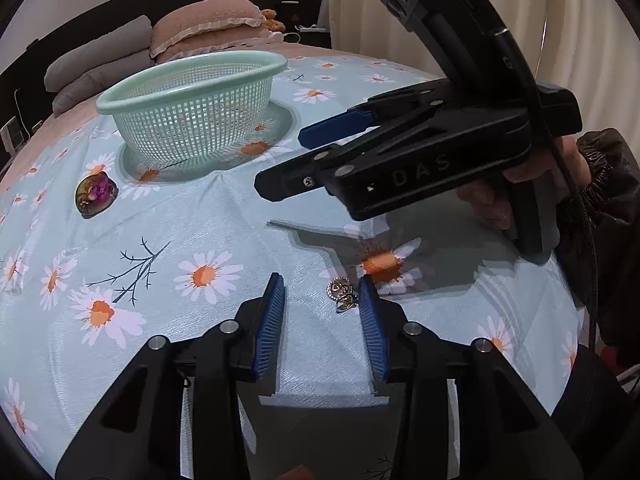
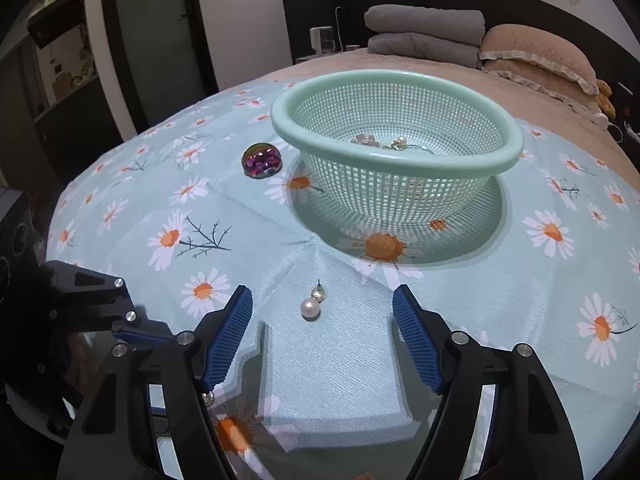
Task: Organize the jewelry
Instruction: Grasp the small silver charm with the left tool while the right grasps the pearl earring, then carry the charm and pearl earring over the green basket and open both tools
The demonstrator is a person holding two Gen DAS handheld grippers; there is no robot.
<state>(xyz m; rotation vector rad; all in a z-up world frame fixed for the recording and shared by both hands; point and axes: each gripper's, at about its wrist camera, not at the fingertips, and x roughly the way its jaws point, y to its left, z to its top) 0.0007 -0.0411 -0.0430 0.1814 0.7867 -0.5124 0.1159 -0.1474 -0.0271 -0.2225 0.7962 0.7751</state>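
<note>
A mint green mesh basket [image 1: 192, 92] [image 2: 396, 152] stands on the daisy-print cloth; in the right wrist view it holds a few small jewelry pieces [image 2: 384, 142]. My left gripper [image 1: 322, 296] is open, low over the cloth, with a small gold earring [image 1: 342, 292] just inside its right finger. My right gripper [image 2: 322, 308] is open over a pearl stud earring [image 2: 311, 307] with its small back piece [image 2: 319, 292] lying between the fingers. The right gripper also shows in the left wrist view [image 1: 288, 160], hovering above the cloth. An iridescent purple dome piece [image 1: 95, 194] [image 2: 262, 160] lies left of the basket.
The cloth [image 1: 200, 232] covers a bed. Grey folded blankets [image 2: 424, 36] and a peach pillow [image 2: 536, 56] lie at the headboard behind the basket. A dark cabinet and door stand at the left in the right wrist view.
</note>
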